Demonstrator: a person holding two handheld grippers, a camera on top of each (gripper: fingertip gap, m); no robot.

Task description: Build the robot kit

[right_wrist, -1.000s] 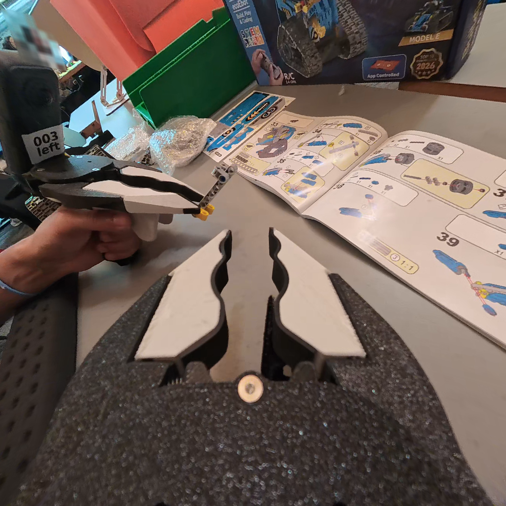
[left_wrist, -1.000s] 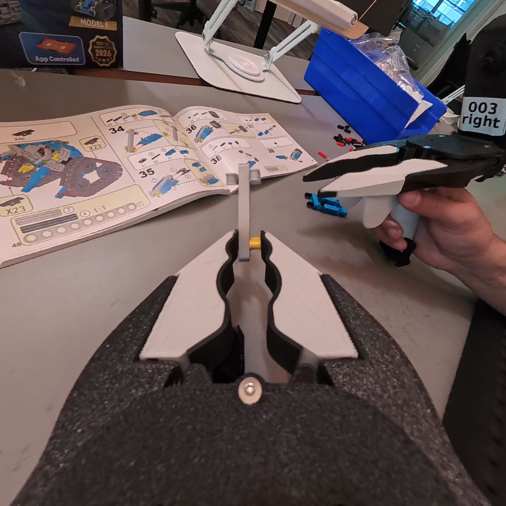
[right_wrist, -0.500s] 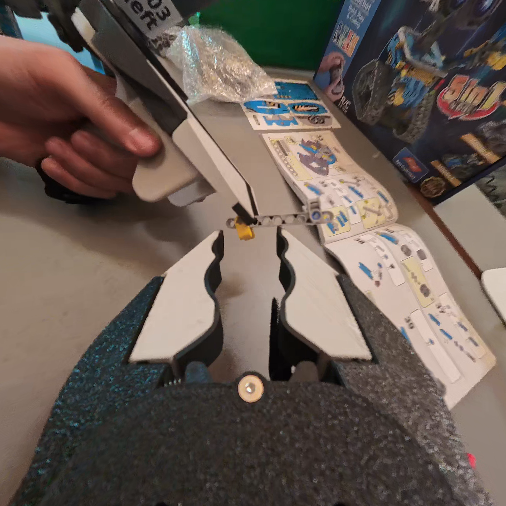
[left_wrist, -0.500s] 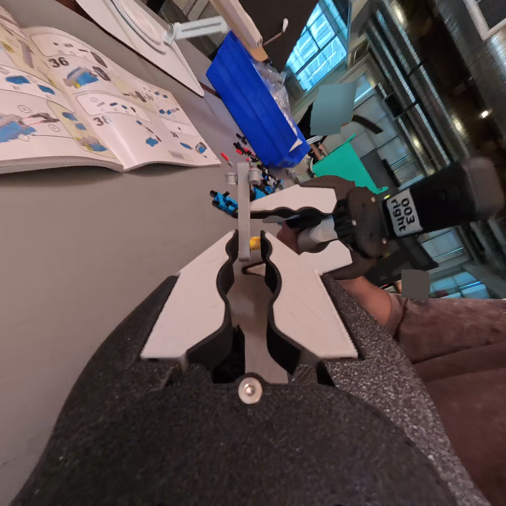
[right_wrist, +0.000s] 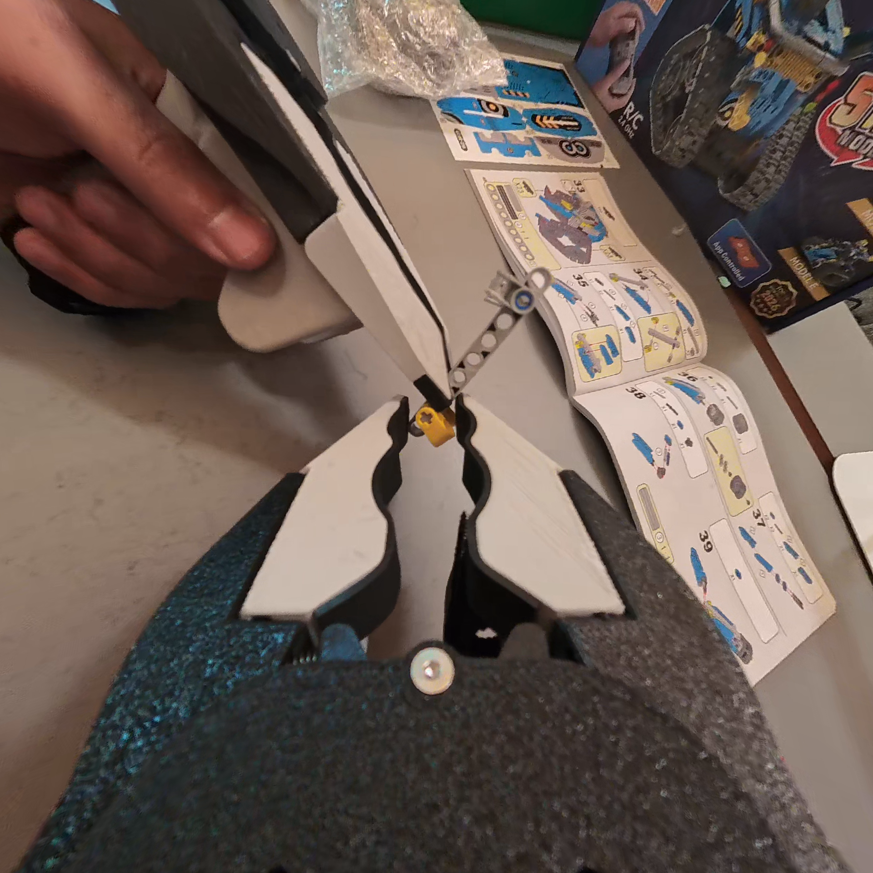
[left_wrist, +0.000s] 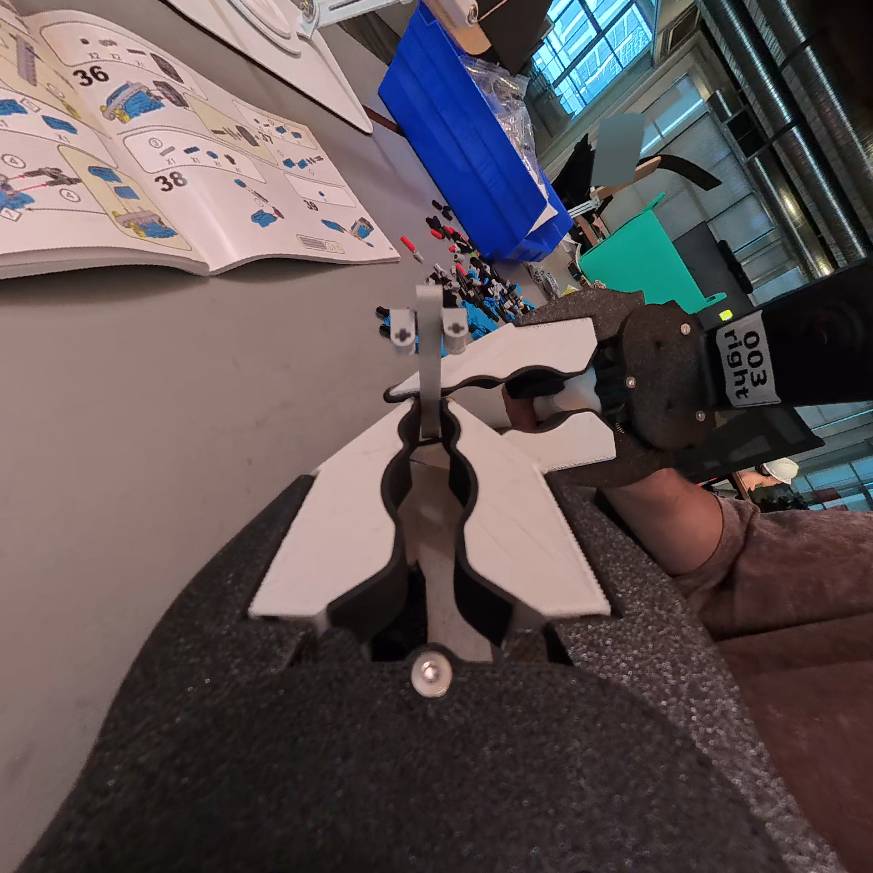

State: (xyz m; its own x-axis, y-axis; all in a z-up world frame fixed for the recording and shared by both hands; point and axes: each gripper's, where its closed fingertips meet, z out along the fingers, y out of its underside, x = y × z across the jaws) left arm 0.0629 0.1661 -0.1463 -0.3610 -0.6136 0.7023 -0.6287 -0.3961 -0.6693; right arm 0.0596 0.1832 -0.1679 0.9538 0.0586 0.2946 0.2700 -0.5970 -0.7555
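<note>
Gripping grey beam (left_wrist: 429,359), left gripper (left_wrist: 429,415), right gripper (right_wrist: 431,406) around yellow connector (right_wrist: 434,423), booklet (right_wrist: 661,425) beside

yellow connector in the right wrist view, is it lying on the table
No, the yellow connector sits between the right gripper tips, at the grey beam's lower end.

A grey table (left_wrist: 165,401) carries everything, and an open instruction booklet (left_wrist: 198,189) lies flat on it. Beyond the booklet's far corner sit a blue bin (left_wrist: 463,156) and a scatter of small blue, black and red building pieces (left_wrist: 472,288). Beside the booklet's other end lie a sticker sheet (right_wrist: 519,123), a crumpled clear plastic bag (right_wrist: 406,42) and a toy box (right_wrist: 765,118).
</note>
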